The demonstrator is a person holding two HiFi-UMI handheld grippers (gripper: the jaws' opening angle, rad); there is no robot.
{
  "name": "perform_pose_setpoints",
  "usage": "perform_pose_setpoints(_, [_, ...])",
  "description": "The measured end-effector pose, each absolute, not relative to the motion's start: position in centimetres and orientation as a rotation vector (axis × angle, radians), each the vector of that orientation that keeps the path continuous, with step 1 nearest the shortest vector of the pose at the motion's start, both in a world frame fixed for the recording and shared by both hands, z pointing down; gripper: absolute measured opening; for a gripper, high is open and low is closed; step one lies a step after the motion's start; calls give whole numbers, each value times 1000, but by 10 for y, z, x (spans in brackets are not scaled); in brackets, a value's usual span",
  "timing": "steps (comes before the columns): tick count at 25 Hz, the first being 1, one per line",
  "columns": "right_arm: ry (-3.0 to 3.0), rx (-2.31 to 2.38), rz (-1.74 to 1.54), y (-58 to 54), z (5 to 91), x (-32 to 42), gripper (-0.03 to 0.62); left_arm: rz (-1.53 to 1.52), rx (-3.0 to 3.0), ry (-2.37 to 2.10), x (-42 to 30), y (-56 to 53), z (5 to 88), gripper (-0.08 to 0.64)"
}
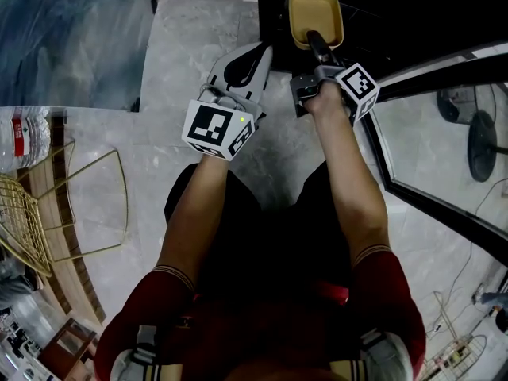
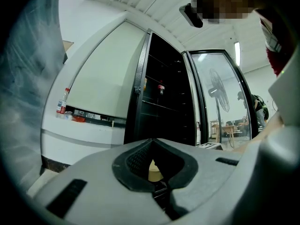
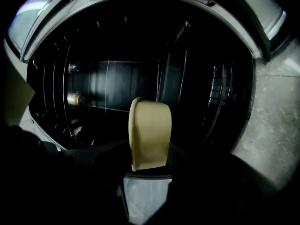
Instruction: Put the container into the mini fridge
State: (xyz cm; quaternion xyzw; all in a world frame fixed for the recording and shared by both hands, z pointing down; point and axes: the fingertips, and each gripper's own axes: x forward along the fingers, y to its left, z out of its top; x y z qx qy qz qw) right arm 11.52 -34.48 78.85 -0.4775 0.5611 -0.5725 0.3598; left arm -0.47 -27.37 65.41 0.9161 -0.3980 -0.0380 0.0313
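Shop-like room: marble floor point(image 1: 198, 46), glass-door fridge point(image 2: 161, 102), gold wire chair point(image 1: 71, 205).

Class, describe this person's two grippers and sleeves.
The left gripper is a pale grey shell with black-lined tongs; the right gripper is dark. Each carries a cube of black-and-white square markers. The sleeves are dark red with striped cuffs.

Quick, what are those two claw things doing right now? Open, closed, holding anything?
The left gripper: closed, holding nothing.
The right gripper: closed on the rim of the yellow container.
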Motion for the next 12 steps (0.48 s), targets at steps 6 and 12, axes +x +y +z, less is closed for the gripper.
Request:
perform_pose_setpoints(6, [1413,-1228,-1497,-350,797,114,213,-120,2831,-1215,-3,-270,652,6])
perform_pose_setpoints(12, [1379,-1216,-1501,-355,804,119,215,-102,2846,-1204,-1,-267,653,6])
